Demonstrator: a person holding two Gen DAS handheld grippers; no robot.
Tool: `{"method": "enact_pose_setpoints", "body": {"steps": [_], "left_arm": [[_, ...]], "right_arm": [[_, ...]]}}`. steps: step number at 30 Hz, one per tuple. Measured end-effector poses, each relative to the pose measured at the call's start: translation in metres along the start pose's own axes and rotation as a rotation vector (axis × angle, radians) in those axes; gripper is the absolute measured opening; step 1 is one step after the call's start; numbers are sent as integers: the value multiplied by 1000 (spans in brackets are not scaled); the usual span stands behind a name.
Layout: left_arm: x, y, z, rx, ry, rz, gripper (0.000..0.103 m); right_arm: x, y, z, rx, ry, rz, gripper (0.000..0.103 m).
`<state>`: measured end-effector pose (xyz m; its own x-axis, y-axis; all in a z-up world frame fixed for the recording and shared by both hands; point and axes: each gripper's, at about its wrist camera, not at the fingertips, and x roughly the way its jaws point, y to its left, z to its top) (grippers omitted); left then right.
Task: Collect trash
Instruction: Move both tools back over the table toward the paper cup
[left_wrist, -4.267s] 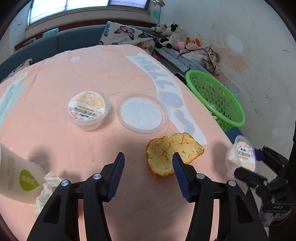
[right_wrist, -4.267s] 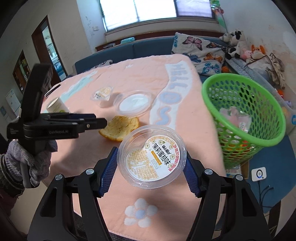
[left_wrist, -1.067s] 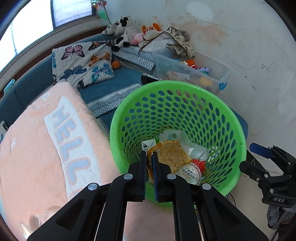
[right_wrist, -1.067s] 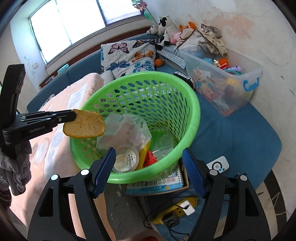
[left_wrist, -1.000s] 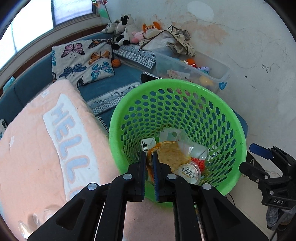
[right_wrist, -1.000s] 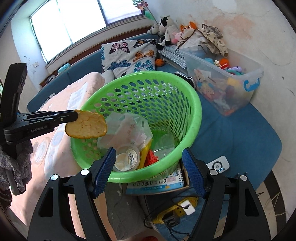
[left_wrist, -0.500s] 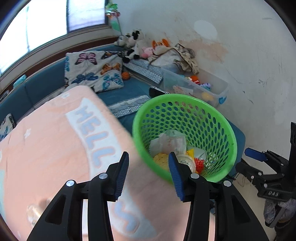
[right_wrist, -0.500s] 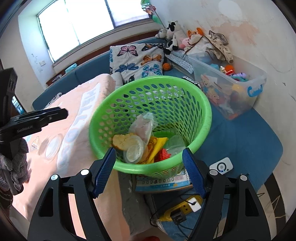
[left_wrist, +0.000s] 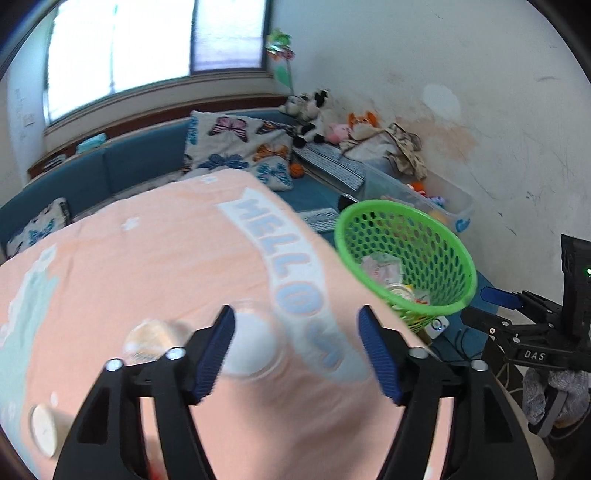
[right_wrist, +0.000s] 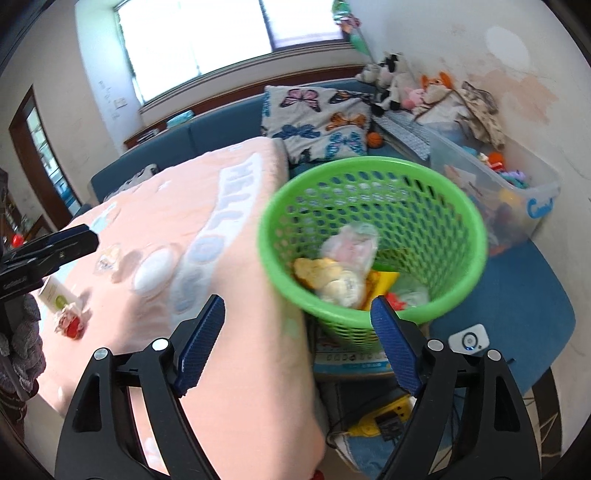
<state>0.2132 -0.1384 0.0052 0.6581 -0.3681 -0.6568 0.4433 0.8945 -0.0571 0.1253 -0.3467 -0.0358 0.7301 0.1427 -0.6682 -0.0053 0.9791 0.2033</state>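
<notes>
Now the largest thing before you is the table (left_wrist: 155, 258), covered in a peach cloth with pale blue "HELLO" lettering; it fills the lower left of both wrist views. Just beside its right edge, on the blue floor, stands the green basket (right_wrist: 458, 221), a perforated bin well below the tabletop level. Inside it you can see the trash already collected: the yellowish peel (right_wrist: 314, 271) at the left, a round plastic cup (right_wrist: 345, 288) touching it, a crumpled clear wrapper (right_wrist: 351, 245) above them, and a yellow packet beside.

Your left gripper (left_wrist: 295, 349) hangs over the table, with the basket well off to its right. Its jaws have just been opening, they stand wide apart and nothing is between them. Beneath its left finger lies a round white lid (left_wrist: 255, 347), and further left a blurred clear cup (left_wrist: 151, 338); a paper cup (left_wrist: 44, 428) sits near the lower left edge.

Your right gripper (right_wrist: 297, 339) points across the table's corner at the basket's near rim. Its jaws have also just been opening, wide, and they grip nothing. On the far left of that view, a small red and white scrap (right_wrist: 70, 321) rests on the cloth beside a pale carton.
</notes>
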Motion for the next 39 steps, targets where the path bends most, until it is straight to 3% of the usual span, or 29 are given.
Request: {"method": "enact_pose_setpoints", "body": {"steps": [19, 39], "left_arm": [[-83, 110, -82, -141, -19, 271, 80], [-99, 159, -122, -257, 3, 335, 82]], "right_arm": [[53, 135, 3, -219, 86, 177, 82], [117, 240, 22, -385, 144, 294, 81]]}}
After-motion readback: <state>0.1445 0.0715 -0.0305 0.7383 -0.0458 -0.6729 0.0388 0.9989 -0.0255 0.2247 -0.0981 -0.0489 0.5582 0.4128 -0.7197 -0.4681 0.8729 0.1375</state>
